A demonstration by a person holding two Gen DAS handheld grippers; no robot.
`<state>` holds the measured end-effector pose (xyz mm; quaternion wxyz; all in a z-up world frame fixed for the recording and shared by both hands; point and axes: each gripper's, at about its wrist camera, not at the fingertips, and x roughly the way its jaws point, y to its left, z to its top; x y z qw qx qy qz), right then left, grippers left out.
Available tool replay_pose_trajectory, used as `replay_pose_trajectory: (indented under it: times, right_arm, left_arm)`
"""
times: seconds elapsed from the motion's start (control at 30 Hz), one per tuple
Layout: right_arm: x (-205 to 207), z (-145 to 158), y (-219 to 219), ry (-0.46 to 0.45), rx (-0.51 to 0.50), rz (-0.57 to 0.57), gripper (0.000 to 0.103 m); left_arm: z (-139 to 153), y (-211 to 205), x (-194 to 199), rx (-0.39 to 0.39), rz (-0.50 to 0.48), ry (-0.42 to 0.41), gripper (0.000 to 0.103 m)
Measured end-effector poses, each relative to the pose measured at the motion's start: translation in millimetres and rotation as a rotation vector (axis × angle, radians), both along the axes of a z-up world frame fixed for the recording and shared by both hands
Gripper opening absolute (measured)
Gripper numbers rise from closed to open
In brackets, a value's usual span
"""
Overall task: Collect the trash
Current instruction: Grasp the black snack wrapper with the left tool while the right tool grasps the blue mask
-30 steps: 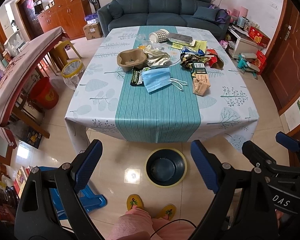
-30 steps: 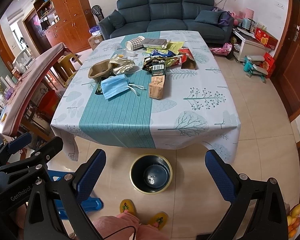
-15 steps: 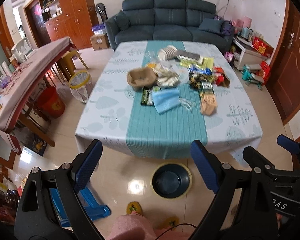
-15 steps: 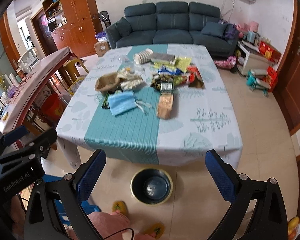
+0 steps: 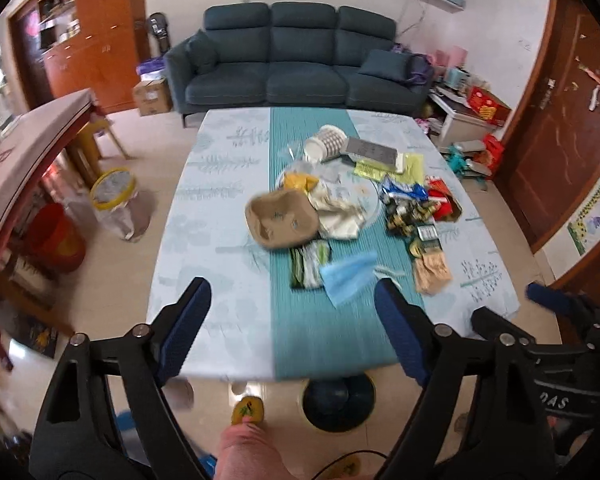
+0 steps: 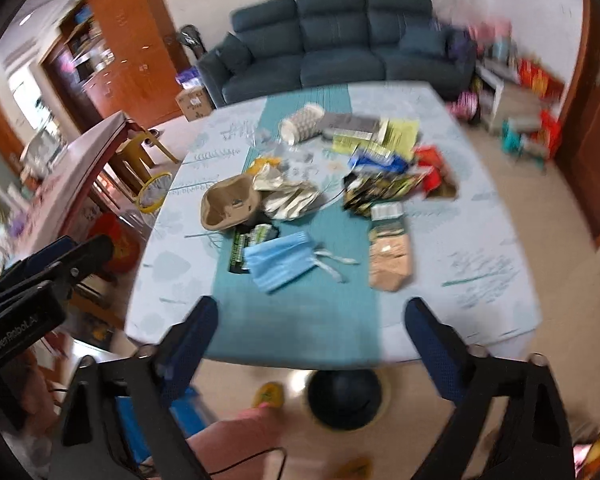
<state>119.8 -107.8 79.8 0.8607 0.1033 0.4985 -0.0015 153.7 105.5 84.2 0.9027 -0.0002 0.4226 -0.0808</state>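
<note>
Trash lies uncollected on the tabletop (image 5: 204, 216) in the left wrist view, so as I judge it the task has hardly begun. One blue face mask (image 5: 350, 276) sits nearest, one brown paper tray (image 5: 282, 220) to its far left, one tipped paper cup (image 5: 326, 144) at the far end, with a heap of wrappers (image 5: 416, 208) on the right, too jumbled to count. One dark bin (image 5: 336, 400) stands on the floor under the near edge. The left gripper (image 5: 292, 328) has just been closing a little, yet its fingers stand apart with nothing between them.

From the right wrist, blurred, the same face mask (image 6: 282, 260) lies just past the right gripper (image 6: 312, 340), whose fingers have likewise been closing but remain apart and empty. The bin (image 6: 344, 398) appears to hold nothing yet.
</note>
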Motion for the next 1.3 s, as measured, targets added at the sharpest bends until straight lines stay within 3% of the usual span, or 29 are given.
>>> replay_pose_trajectory:
  times: [0.03, 0.13, 0.3, 0.43, 0.6, 0.73, 0.83, 0.9, 0.97, 1.0, 1.07, 1.17, 1.3]
  right_arm:
    - [15.0, -7.3, 3.3, 0.035, 0.034, -0.02, 0.077]
    - [48.3, -31.1, 8.2, 0.092, 0.104, -0.089, 0.076]
    - [87.6, -75.0, 10.4, 0.171, 0.211, -0.203, 0.068]
    - [111.3, -115.9, 9.3, 0.235, 0.291, -0.278, 0.063]
    - [135.1, -161.1, 9.3, 0.3, 0.305, -0.347, 0.06]
    - [146.6, -184.5, 13.5, 0.337, 0.301, -0.368, 0.053]
    - [152.1, -191.8, 19.5, 0.346, 0.255, -0.353, 0.051]
    - [155.1, -192.3, 26.1, 0.346, 0.195, -0.328, 0.045]
    - [155.1, -191.8, 30.4, 0.36, 0.143, -0.313, 0.028]
    - [153.4, -192.8, 30.7, 0.362, 0.123, -0.305, 0.024]
    - [146.7, -194.1, 30.0, 0.359, 0.135, -0.306, 0.013]
    - [129.2, -195.9, 17.2, 0.346, 0.196, -0.339, 0.009]
    - [113.2, -195.2, 9.8, 0.331, 0.201, -0.347, 0.007]
  left_arm:
    - [0.3, 7.5, 13.8, 0.003, -0.017, 0.005, 0.079]
    - [-6.7, 23.4, 53.1, 0.007, -0.085, 0.052, 0.079]
    - [-39.2, 18.6, 104.9, 0.097, -0.223, 0.135, 0.079]
    - [-74.7, 10.3, 133.6, 0.047, -0.332, 0.237, 0.079]
    - [-121.2, 0.5, 151.2, 0.006, -0.368, 0.358, 0.058]
    - [-150.7, -2.3, 158.2, 0.008, -0.38, 0.416, 0.056]
    - [-162.4, -3.9, 163.0, -0.006, -0.381, 0.44, 0.056]
    - [-167.5, -4.5, 165.9, -0.02, -0.376, 0.459, 0.056]
    - [-171.1, -5.0, 169.1, -0.038, -0.367, 0.475, 0.056]
    - [-172.9, -5.8, 170.9, -0.047, -0.362, 0.484, 0.056]
    - [-175.4, -7.9, 173.5, -0.054, -0.352, 0.494, 0.056]
    - [-179.2, -13.5, 175.5, -0.056, -0.344, 0.508, 0.056]
    - [-186.0, -25.2, 176.9, -0.041, -0.328, 0.534, 0.057]
